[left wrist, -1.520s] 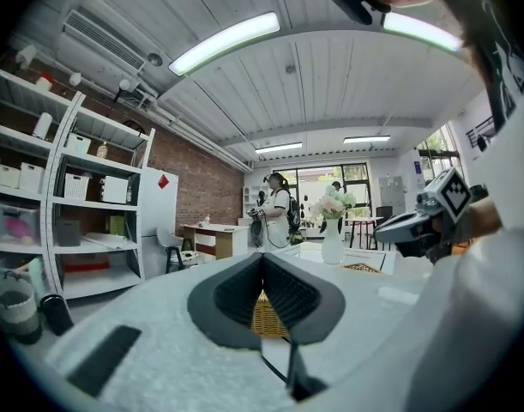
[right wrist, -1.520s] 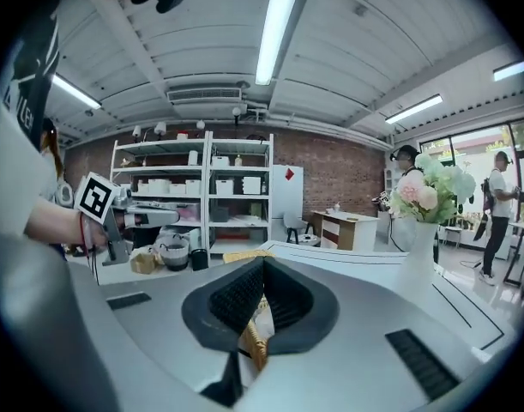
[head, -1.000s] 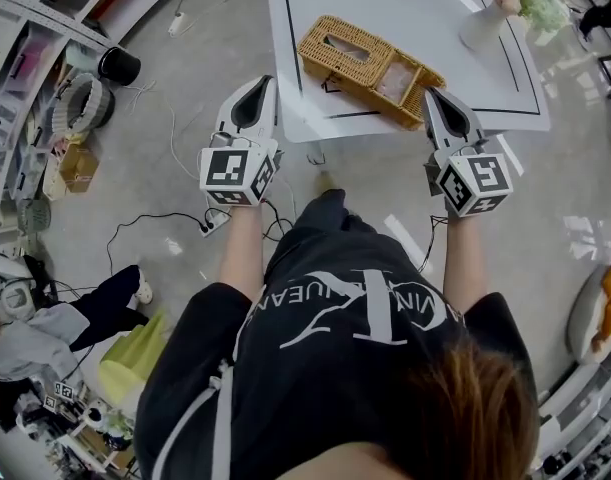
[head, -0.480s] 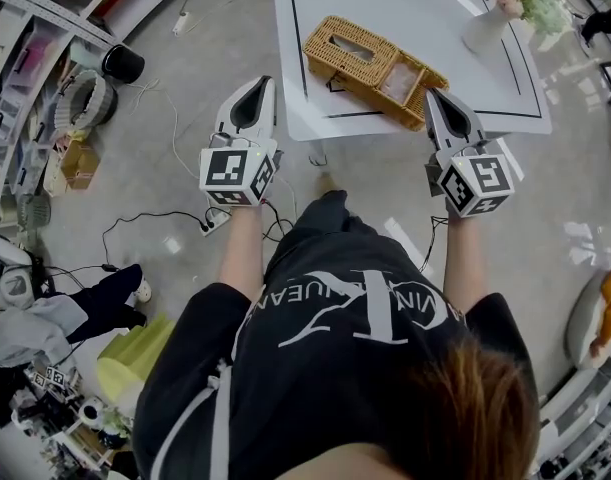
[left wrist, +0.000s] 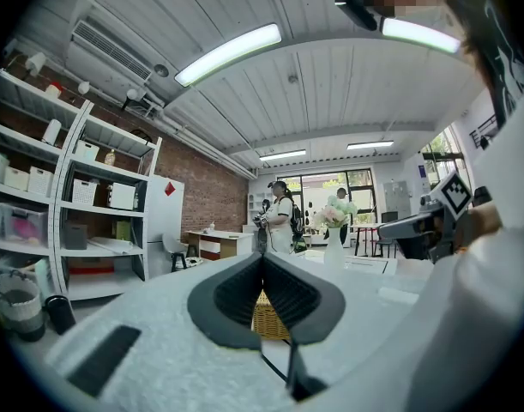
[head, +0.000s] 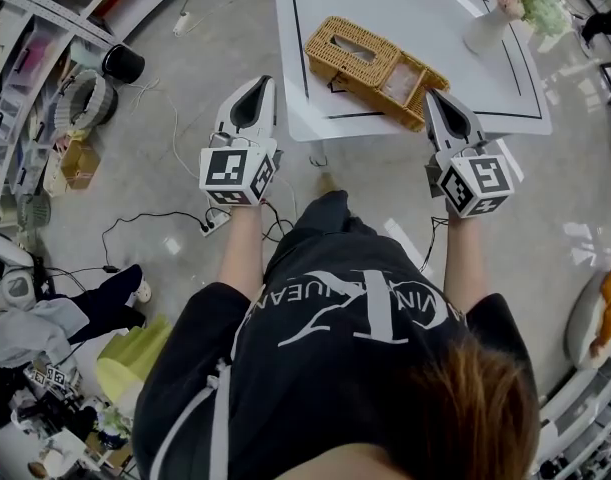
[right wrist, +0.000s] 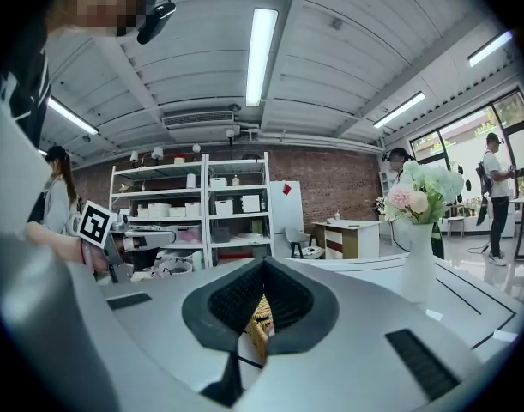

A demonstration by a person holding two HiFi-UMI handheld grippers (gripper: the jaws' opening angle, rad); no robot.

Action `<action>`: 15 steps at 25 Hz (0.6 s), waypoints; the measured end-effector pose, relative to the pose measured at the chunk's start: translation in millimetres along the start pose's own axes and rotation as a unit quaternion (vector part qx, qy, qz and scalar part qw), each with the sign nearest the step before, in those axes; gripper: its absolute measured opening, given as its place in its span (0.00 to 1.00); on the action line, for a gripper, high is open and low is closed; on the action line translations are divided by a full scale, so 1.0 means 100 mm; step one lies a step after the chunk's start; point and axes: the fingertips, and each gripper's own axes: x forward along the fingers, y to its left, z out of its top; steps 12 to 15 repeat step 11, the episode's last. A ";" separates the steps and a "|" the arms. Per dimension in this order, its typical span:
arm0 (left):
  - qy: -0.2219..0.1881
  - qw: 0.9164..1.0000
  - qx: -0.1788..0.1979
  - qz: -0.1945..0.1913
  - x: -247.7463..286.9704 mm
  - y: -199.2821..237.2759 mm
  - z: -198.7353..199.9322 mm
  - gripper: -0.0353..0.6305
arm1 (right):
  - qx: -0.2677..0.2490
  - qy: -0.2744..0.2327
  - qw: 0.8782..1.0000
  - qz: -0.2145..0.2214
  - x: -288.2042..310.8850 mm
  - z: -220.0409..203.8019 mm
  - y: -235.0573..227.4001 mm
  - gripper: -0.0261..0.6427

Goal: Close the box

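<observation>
In the left gripper view the left gripper has its dark jaws closed tip to tip with nothing between them. The wicker box shows only beyond them, low in the frame's centre. The right gripper is likewise shut and empty, with the box behind its jaws. In the head view the box lies slantwise near the front edge of the white table, top centre. The left gripper's tips are well to the box's left and the right gripper's just beside its lower right corner; I cannot tell whether they touch it.
</observation>
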 end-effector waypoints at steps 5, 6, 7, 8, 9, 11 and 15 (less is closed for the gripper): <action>0.000 1.000 0.000 0.002 0.01 0.02 0.01 0.07 | 0.005 0.000 1.000 0.001 0.02 0.00 -0.01 0.04; 0.000 1.000 0.000 0.003 0.01 0.03 0.01 0.07 | 0.006 0.000 1.000 0.002 0.02 0.00 -0.01 0.04; 0.000 1.000 0.001 0.003 0.02 0.04 0.01 0.07 | 0.007 0.000 1.000 0.002 0.03 -0.01 -0.02 0.04; 0.000 1.000 0.001 0.004 0.02 0.05 0.01 0.07 | 0.008 0.000 1.000 0.001 0.04 -0.01 -0.02 0.04; 0.000 1.000 0.002 0.004 0.02 0.06 0.00 0.07 | 0.008 -0.001 1.000 0.001 0.05 -0.02 -0.02 0.04; 0.000 1.000 0.002 0.005 0.02 0.09 0.00 0.07 | 0.009 -0.002 1.000 0.001 0.07 -0.02 -0.02 0.04; 0.000 1.000 0.002 0.005 0.02 0.09 0.00 0.07 | 0.009 -0.002 1.000 0.001 0.07 -0.02 -0.02 0.04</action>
